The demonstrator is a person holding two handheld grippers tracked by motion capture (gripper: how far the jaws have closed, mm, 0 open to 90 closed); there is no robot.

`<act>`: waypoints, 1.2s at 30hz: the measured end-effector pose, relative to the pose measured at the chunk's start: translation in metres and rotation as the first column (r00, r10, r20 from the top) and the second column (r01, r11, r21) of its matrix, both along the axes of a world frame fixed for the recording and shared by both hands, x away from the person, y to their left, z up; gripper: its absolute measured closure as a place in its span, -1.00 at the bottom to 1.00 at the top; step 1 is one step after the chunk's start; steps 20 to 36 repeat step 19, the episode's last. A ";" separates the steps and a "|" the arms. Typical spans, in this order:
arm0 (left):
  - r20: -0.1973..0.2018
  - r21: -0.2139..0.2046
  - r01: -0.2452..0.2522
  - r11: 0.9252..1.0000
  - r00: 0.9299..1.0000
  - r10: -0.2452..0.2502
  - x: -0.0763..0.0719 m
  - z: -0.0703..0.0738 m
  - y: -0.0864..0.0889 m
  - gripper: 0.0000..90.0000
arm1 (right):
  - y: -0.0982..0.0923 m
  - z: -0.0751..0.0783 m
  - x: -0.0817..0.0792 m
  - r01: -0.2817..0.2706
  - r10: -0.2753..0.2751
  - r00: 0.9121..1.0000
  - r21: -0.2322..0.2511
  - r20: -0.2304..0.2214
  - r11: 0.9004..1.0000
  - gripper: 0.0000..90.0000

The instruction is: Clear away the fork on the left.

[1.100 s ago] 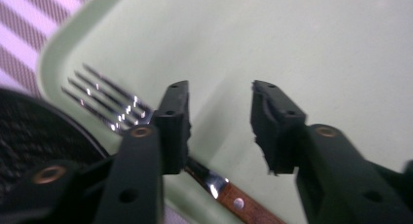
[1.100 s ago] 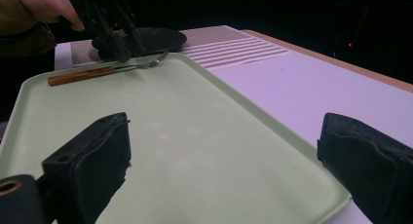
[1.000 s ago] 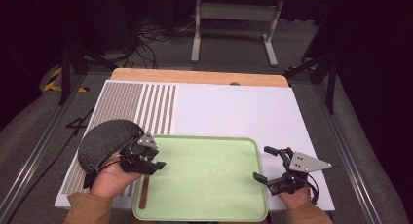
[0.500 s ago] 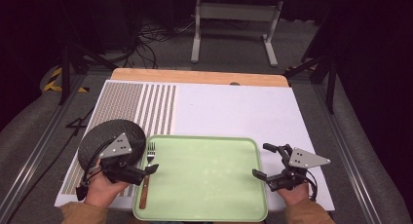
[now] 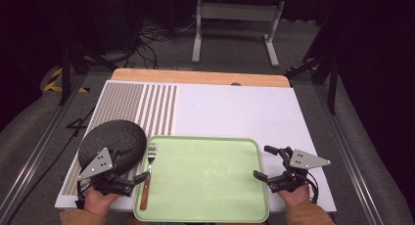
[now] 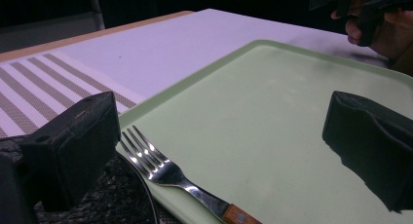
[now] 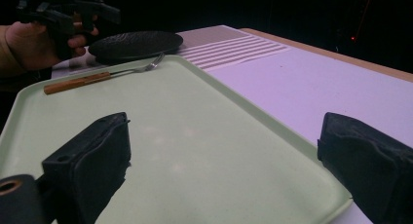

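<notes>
In the high view a green tray [image 5: 205, 181] sits at the near edge of the bench [image 5: 235, 107], and everything else is placed from it. A fork [image 5: 148, 173] lies along the tray's left rim, tines pointing away from the person, wooden handle toward them. A dark plate [image 5: 113, 139] rests just left of the tray, touching or almost touching its far left corner. The left gripper [image 5: 138, 177] hovers at the tray's left edge over the plate's near side; its jaws have just been opening and stand wide, holding nothing. The right gripper [image 5: 266, 162] sits at the tray's right edge, jaws spread and empty. In the left gripper view the fork [image 6: 170, 175] lies on the tray's rim between the wide jaws, untouched, with the plate [image 6: 117, 202] under the left jaw. In the right gripper view the open jaws frame the bare tray [image 7: 165, 131], and the fork [image 7: 102, 74] and plate [image 7: 136, 43] lie at its far side.
</notes>
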State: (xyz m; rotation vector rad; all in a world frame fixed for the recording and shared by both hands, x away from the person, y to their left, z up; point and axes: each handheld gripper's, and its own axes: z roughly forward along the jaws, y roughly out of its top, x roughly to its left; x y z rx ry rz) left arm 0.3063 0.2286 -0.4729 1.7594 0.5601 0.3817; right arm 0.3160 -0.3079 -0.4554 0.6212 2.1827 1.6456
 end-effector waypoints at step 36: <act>-0.026 0.051 -0.018 0.999 0.999 0.019 0.003 0.000 -0.011 -0.92 | 0.000 -0.003 0.000 -0.001 0.001 1.000 -0.015 -0.008 1.000 -0.87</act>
